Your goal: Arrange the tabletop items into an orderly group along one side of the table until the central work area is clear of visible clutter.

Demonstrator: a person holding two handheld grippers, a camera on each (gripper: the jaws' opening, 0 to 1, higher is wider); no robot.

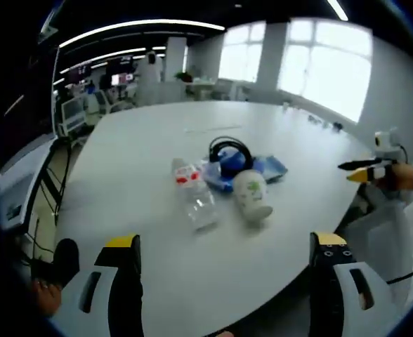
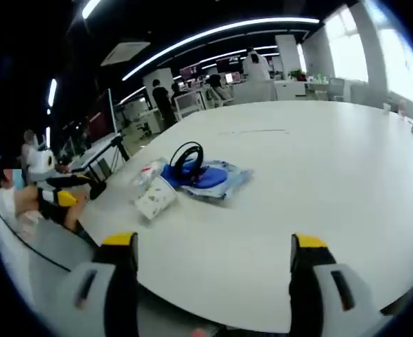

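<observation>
- Hovering off the near edge of the white desk, left gripper with jaws spread wide and nothing between them, aimed at the small heap ahead.
- Hanging likewise off the desk rim in the right gripper view, right gripper, jaws wide apart and empty; seen too in the left gripper view at the far right, held in a hand over the desk edge.
- Lying on its side near the middle of the desk, clear plastic bottle with a red label, nearest to the left gripper and probably the easiest first pick.
- Resting just beside the bottle, white patterned cup, tipped over with its mouth toward the camera; likely to roll if nudged, so better clamped across the body.
- Sitting behind both, black headphones atop a blue item in a clear plastic wrapper, touching or nearly touching the cup.
- Clustering loosely toward one part of the desk already, yet overlapping and untidy, so judged as an early stage: nothing gripped, central area not yet clear.
- Needing next, by the look of it, a reach forward over the edge before closing on anything.
</observation>
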